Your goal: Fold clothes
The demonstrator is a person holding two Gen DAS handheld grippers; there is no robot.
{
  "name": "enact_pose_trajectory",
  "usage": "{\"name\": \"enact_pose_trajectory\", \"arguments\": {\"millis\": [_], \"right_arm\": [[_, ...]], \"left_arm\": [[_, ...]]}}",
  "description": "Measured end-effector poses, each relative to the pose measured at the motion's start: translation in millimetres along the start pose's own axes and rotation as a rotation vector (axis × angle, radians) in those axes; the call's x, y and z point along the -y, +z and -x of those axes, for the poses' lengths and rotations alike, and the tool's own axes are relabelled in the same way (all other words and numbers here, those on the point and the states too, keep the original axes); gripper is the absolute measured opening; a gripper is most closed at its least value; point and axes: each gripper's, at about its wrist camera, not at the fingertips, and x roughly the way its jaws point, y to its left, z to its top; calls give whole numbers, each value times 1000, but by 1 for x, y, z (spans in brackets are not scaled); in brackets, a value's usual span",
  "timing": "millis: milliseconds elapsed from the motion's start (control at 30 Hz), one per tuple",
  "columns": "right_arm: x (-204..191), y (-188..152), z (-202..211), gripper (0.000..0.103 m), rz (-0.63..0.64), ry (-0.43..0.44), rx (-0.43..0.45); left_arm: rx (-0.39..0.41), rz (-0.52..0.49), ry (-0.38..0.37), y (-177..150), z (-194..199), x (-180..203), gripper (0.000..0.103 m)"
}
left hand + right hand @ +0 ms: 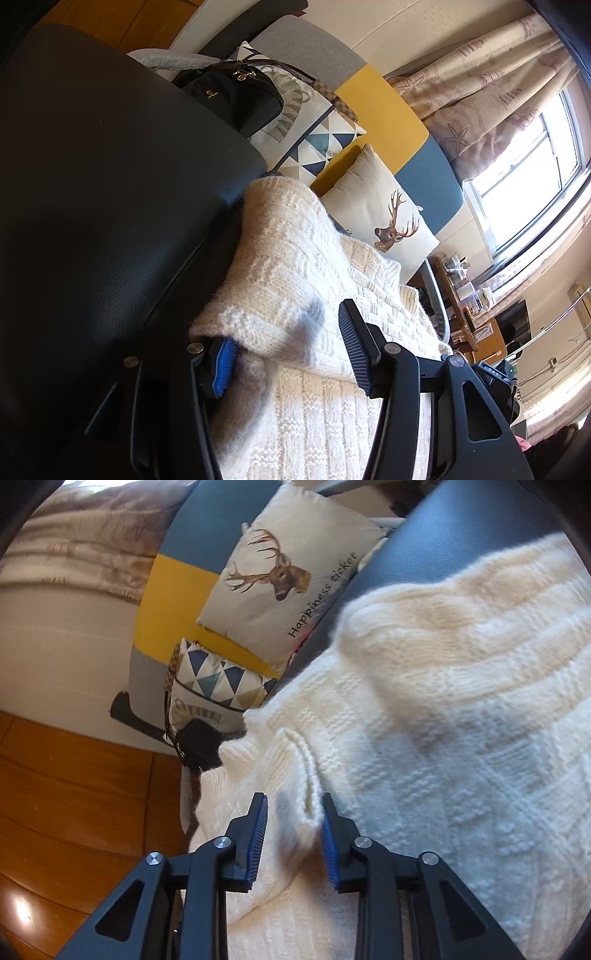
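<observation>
Your right gripper (293, 834) pinches a raised ridge of the cream, chunky-knit woollen sweater (424, 738), its blue pads pressed into the wool from both sides. Your left gripper (286, 350) stands spread: one pad is tucked under the folded edge of the knit, the other lies on top, and whether either presses the wool cannot be told from this angle.

You have the sweater lying on the black leather-look seat (110, 184), one part already doubled over the body as a thick roll. In my judgement the fold is partly made; the layers are still uneven, so squaring up and at least one further fold remain.

Beyond the garment, note a cream cushion printed with a stag's head (280, 572), a cushion with blue and grey triangles (317, 144) and a small black handbag (229, 99), all against a backrest in grey, yellow and blue panels (384, 110). Patterned curtains (480, 99) flank a bright window; the floor is orange-brown wood (74, 794).
</observation>
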Motion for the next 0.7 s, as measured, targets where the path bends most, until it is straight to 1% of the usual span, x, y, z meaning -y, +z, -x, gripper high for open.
{"name": "enact_pose_trajectory", "arguments": {"millis": [67, 133, 200, 267, 367, 500, 567, 633, 700], "right_arm": [[-9, -3, 1, 7, 42, 3, -9], [-14, -6, 12, 7, 61, 16, 29], [-19, -9, 27, 7, 91, 7, 70], [-22, -13, 37, 7, 117, -19, 103], [-15, -17, 40, 7, 128, -100, 136], [-4, -12, 29, 7, 176, -205, 103], [0, -10, 24, 8, 196, -244, 85], [-1, -8, 25, 13, 199, -245, 73], [-4, -7, 29, 20, 218, -271, 75]], "left_arm": [[2, -1, 1, 0, 1, 0, 54], [3, 2, -2, 0, 1, 0, 54], [3, -3, -3, 0, 1, 1, 54], [-1, -20, -6, 0, 1, 4, 56], [-17, -45, -22, -1, 0, 9, 60], [-66, -61, -22, -1, -2, 12, 61], [-107, -97, -14, -3, 2, 17, 61], [-136, -134, -4, -8, 11, 22, 61], [-160, -169, 3, -16, 23, 25, 61]]}}
